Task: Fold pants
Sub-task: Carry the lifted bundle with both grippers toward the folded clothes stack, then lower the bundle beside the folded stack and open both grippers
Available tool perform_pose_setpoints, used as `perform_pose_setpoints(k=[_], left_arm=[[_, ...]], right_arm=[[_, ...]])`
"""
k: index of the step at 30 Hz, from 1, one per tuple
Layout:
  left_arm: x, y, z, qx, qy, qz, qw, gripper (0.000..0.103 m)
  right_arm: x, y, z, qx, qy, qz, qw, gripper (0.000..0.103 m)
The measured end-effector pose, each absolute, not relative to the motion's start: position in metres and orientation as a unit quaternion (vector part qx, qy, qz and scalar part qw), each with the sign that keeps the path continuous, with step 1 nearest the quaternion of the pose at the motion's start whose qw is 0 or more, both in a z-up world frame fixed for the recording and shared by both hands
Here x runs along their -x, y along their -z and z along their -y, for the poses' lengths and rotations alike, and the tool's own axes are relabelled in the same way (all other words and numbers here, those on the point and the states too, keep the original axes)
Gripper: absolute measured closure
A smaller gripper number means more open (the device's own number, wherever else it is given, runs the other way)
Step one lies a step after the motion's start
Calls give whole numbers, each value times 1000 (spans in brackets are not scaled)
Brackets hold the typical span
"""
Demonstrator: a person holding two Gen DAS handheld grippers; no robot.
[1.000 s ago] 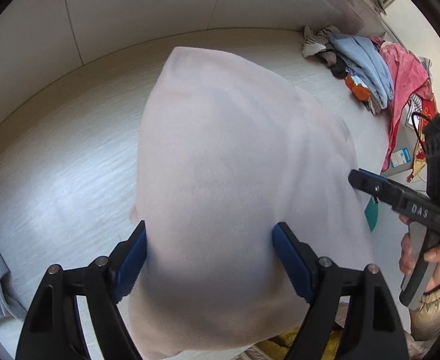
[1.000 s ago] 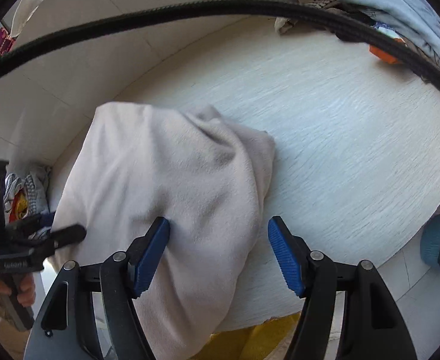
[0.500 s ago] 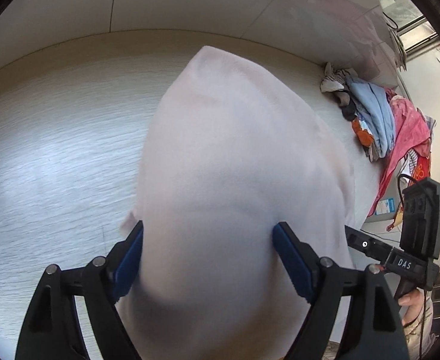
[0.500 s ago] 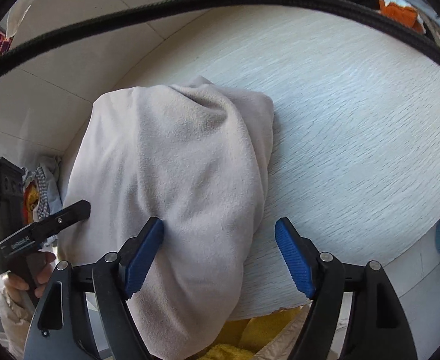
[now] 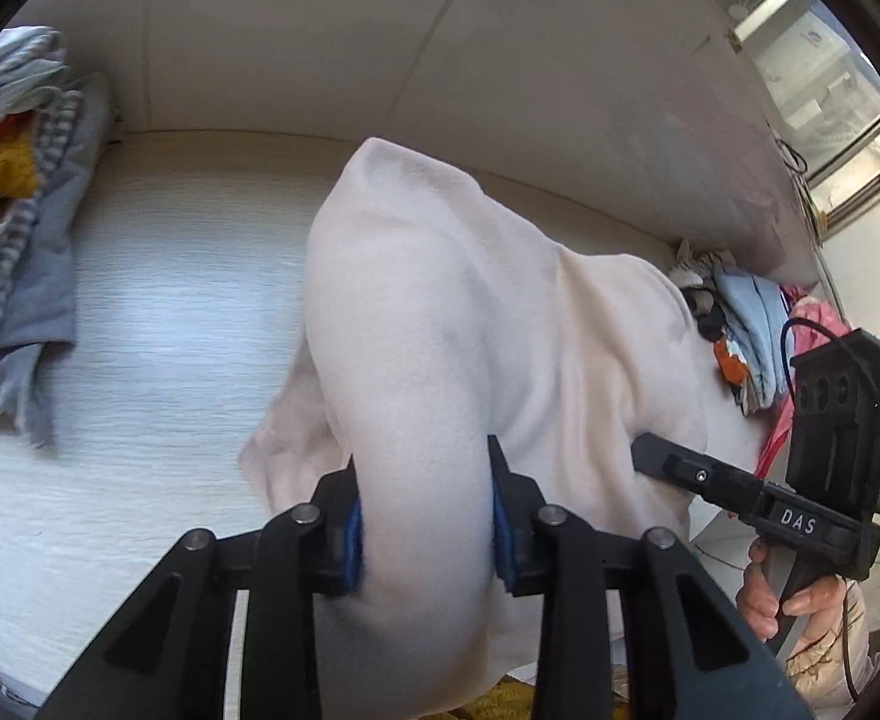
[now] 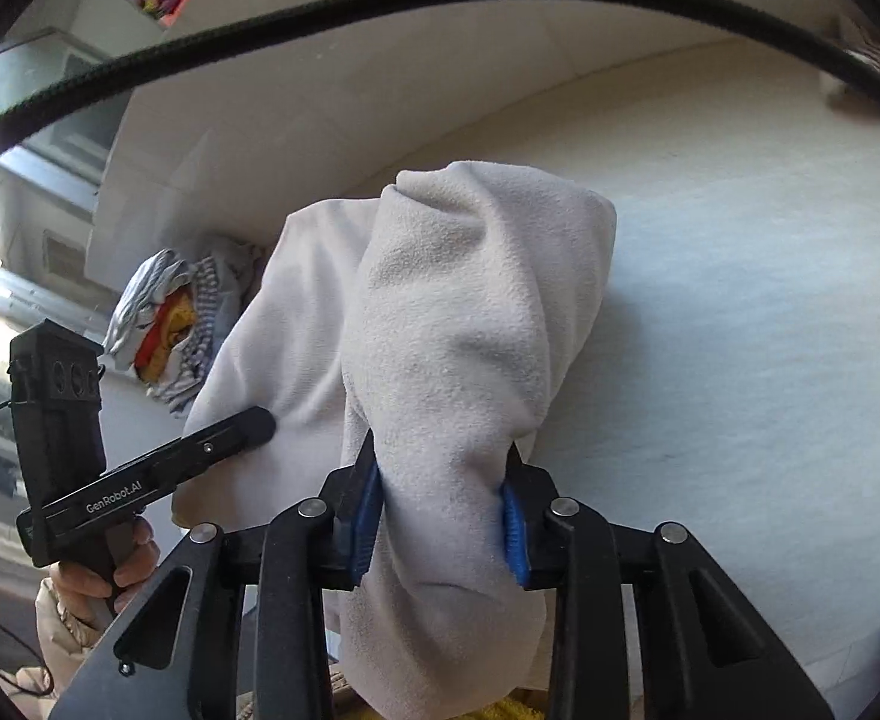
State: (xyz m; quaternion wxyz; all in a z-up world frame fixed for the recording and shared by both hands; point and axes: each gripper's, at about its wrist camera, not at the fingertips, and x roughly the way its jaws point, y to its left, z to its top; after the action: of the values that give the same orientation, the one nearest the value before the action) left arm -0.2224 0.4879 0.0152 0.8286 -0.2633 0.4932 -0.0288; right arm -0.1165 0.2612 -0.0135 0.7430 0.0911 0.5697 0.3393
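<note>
Pale beige fleece pants, bunched and part-lifted over the tabletop

The pants (image 5: 440,360) filled the centre of the left wrist frame as a soft, thick, rumpled mass, one fold bulging toward the lower centre and the far end resting on the surface at upper centre. In the right wrist frame the pants (image 6: 457,330) occupied the centre, draped in two rounded lobes with deep creases.
</note>
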Motion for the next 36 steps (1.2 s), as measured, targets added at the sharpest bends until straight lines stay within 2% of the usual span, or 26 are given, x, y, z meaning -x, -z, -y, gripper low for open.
perform_pose_setpoints(k=[5,9,11,12,15,16,21,26,29,33,36], left_arm=[[257,-29,-536,280,-22,-469,837,70],[266,-10,-564,287,-45,-479,828,68],[266,7,-574,285,-48,-489,823,65],[265,17,-577,291,-49,-494,818,61],[265,26,-585,307,-44,-492,813,50],[265,23,-584,301,-41,-496,814,50],[279,-12,-584,245,-39,-503,828,49],[296,-47,-582,244,-36,-468,848,48],[298,-56,-574,239,-19,-452,860,47],[287,-25,-567,227,-4,-479,848,46],[284,7,-566,222,-19,-509,832,47]], right_arm=[[121,5,-319,-64,-397,-560,724,69],[120,13,-342,-30,-406,-561,721,69],[112,26,-351,-9,-386,-568,726,68],[108,32,-352,-5,-372,-575,729,67],[99,48,-343,-7,-338,-594,729,57],[98,48,-341,-7,-332,-598,729,54],[113,15,-338,41,-301,-563,768,54],[124,-30,-346,80,-305,-483,817,54],[117,-28,-370,93,-326,-480,809,54],[99,11,-392,101,-319,-526,782,54],[96,34,-401,137,-295,-520,790,54]])
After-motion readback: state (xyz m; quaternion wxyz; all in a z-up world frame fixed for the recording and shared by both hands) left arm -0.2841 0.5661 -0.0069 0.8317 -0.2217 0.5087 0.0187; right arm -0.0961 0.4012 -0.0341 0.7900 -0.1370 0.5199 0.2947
